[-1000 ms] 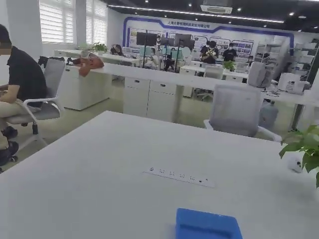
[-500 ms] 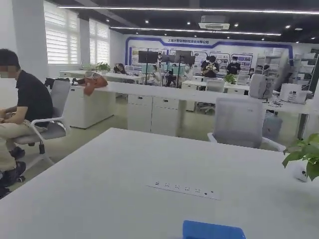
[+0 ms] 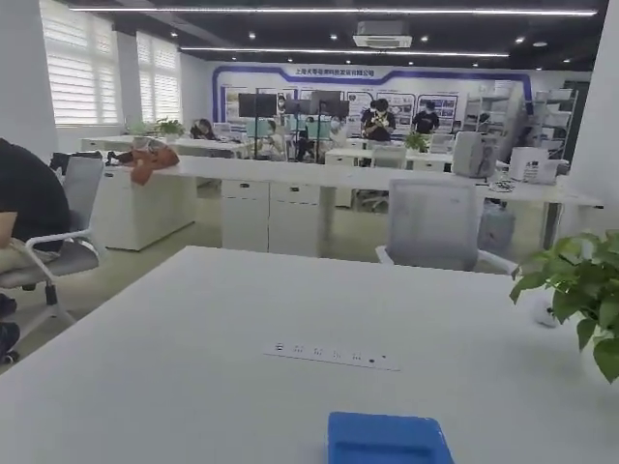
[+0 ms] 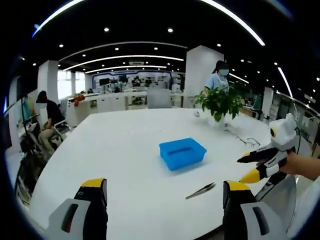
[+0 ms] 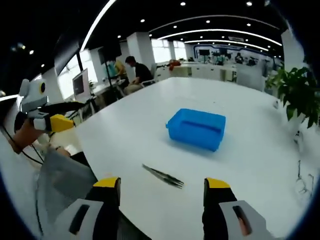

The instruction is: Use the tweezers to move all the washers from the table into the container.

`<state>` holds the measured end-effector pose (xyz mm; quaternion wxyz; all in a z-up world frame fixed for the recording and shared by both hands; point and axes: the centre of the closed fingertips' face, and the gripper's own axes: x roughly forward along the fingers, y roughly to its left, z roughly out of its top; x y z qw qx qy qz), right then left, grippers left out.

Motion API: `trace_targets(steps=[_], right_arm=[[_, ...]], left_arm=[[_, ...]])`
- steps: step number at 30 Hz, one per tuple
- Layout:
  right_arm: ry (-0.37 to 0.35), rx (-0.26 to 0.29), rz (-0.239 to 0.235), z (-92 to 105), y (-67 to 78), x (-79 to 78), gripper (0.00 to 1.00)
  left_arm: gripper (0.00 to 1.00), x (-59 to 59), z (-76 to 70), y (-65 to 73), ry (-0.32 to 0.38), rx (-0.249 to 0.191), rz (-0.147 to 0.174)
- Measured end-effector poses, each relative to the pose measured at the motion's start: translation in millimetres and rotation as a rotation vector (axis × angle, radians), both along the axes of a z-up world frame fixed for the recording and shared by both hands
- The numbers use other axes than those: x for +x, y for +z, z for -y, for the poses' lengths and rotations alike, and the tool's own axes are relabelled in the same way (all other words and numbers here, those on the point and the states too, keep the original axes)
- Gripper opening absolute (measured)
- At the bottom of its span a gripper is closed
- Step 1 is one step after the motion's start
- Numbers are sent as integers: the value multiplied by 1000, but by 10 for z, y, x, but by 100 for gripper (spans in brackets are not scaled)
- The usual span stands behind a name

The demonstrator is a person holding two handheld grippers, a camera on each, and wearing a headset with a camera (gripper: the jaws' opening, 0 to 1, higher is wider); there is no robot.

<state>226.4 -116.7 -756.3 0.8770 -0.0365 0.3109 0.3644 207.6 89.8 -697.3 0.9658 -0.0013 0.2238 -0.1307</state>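
The tweezers (image 4: 201,190) lie flat on the tabletop (image 4: 125,145), near the blue container (image 4: 182,152), easy to reach. The left tool (image 4: 163,184) and right tool (image 5: 162,183) are open and empty, ready to grab them.

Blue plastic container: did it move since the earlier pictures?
No. The blue plastic container keeps its place near the white socket strip; only the camera shifted.

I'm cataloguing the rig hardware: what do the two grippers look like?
The left gripper and right gripper look alike: two black jaws capped in yellow, mounted on pale grey bodies with dark slots.
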Motion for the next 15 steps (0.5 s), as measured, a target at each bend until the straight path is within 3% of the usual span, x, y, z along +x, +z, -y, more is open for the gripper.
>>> trace_targets(steps=[4,5,6,8,11,15], right_arm=[[-120,93,36,115,292,-48,77],[-136,100,40,164,343,-64,81],[-149,98,49,203,374,-63,84],[-175,81,78,313,426,-39,89],[-231,58,73,479,410,12,97],[-278,84,100,568,490,58,99]], left_arm=[[99,-13,-34,-2,8,16,3],[99,-26,-47,-19,5,43,0],[99,-43,-89,-54,2,99,-3],[99,-77,-99,-93,-7,128,-5],[99,-127,-115,-105,-4,110,-15],[99,-161,-158,-114,10,86,-24]])
